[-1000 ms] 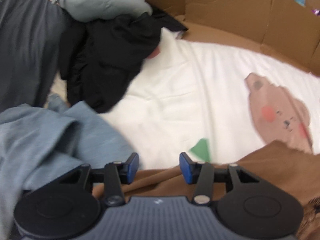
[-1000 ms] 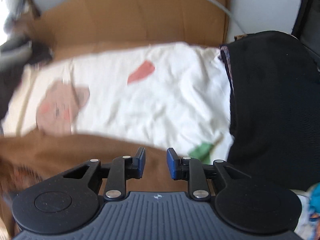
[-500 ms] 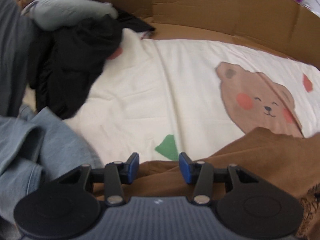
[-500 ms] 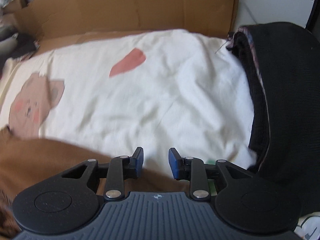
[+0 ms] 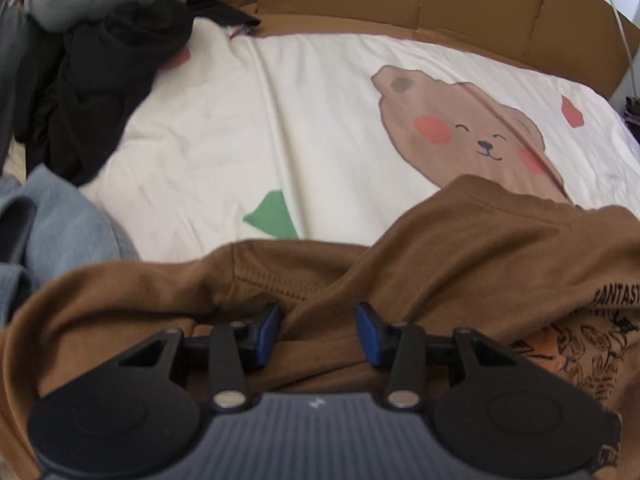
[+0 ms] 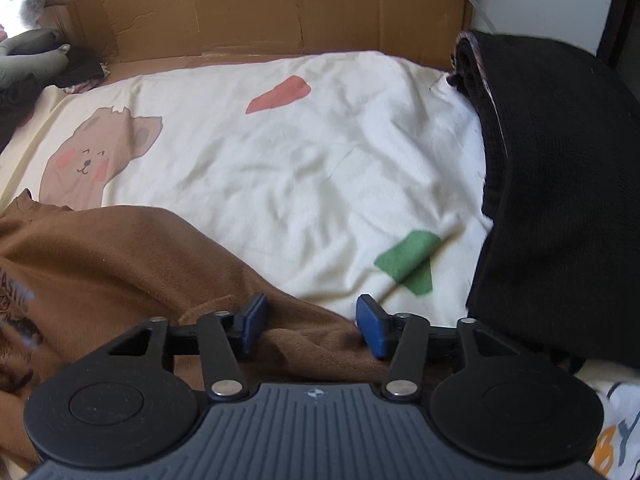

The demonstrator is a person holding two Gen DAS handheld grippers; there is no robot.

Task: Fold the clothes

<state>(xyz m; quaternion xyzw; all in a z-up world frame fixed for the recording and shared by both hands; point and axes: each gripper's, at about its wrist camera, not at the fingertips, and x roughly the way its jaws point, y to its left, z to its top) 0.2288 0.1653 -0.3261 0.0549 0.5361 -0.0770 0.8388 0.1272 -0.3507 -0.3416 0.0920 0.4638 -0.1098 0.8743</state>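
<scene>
A brown T-shirt [image 5: 460,248] with a dark printed graphic lies crumpled along the near edge of a white bear-print sheet [image 5: 320,120]. My left gripper [image 5: 318,330] is open just over its stitched hem, with brown cloth lying loose between the blue pads. In the right wrist view the same brown T-shirt [image 6: 120,256] covers the lower left. My right gripper [image 6: 313,326] is open too, and a ridge of the shirt's edge runs between its fingers, which do not pinch it.
A heap of black, grey and blue clothes [image 5: 100,60] sits at the left of the sheet. A folded black garment [image 6: 560,200] lies on the right side. Cardboard walls [image 6: 280,8] stand along the far edge. White printed cloth [image 6: 616,432] shows at the near right.
My right gripper's fingers have spread wider apart. The left gripper has moved forward over the brown shirt, which now fills more of its view; its opening is unchanged.
</scene>
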